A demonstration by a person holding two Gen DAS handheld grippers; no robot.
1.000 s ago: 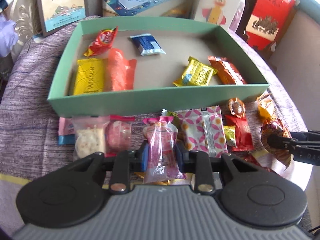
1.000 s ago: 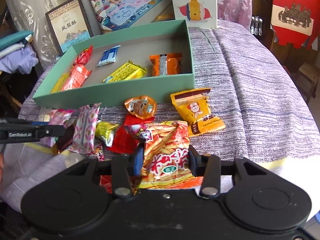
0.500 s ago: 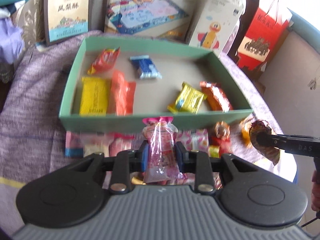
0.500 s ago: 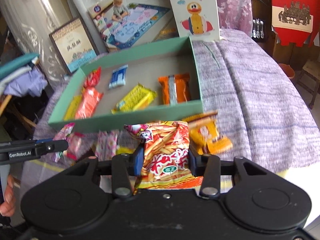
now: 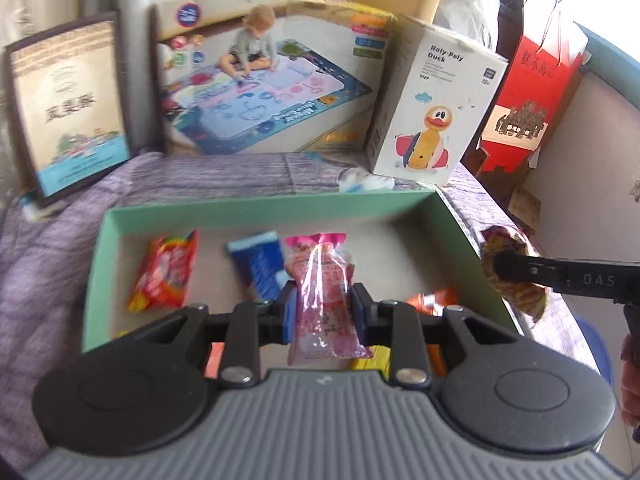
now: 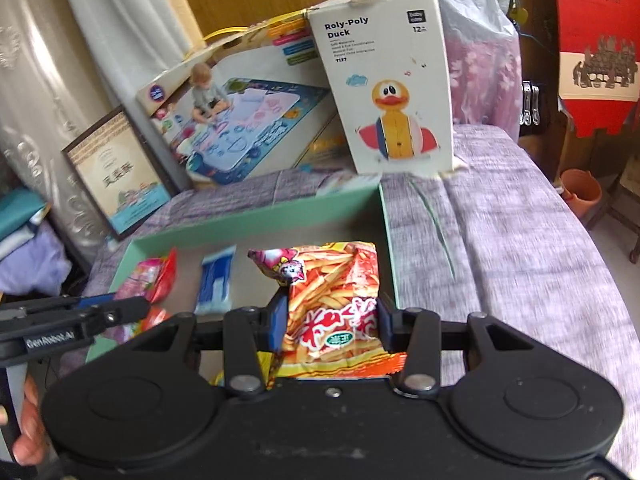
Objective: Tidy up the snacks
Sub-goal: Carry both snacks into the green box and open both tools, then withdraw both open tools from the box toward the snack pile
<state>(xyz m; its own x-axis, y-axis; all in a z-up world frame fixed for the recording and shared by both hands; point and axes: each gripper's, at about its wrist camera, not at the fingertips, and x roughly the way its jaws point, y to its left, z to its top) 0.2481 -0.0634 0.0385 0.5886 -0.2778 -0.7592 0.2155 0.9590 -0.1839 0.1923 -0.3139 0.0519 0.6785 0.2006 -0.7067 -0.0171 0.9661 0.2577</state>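
Observation:
My left gripper (image 5: 323, 312) is shut on a pink clear snack packet (image 5: 322, 300) and holds it above the green box (image 5: 264, 206). My right gripper (image 6: 332, 320) is shut on an orange fries snack bag (image 6: 334, 300) over the box's right part (image 6: 384, 216). Inside the box lie a red packet (image 5: 164, 276) and a blue packet (image 5: 258, 264); both also show in the right wrist view, the red one (image 6: 158, 276) and the blue one (image 6: 216, 280). The right gripper shows in the left view (image 5: 516, 270), the left gripper in the right view (image 6: 132, 308).
The box sits on a purple cloth (image 6: 500, 240). Behind it stand a Roly-Poly Duck carton (image 5: 432, 104), a play-mat box (image 5: 260, 80) and a framed picture (image 5: 68, 104). A red paper bag (image 5: 536, 92) stands at the right. Other snacks in the box are mostly hidden by the grippers.
Both grippers have lifted their snacks off the cloth and moved forward over the green box. The loose snacks in front of the box have dropped out of view.

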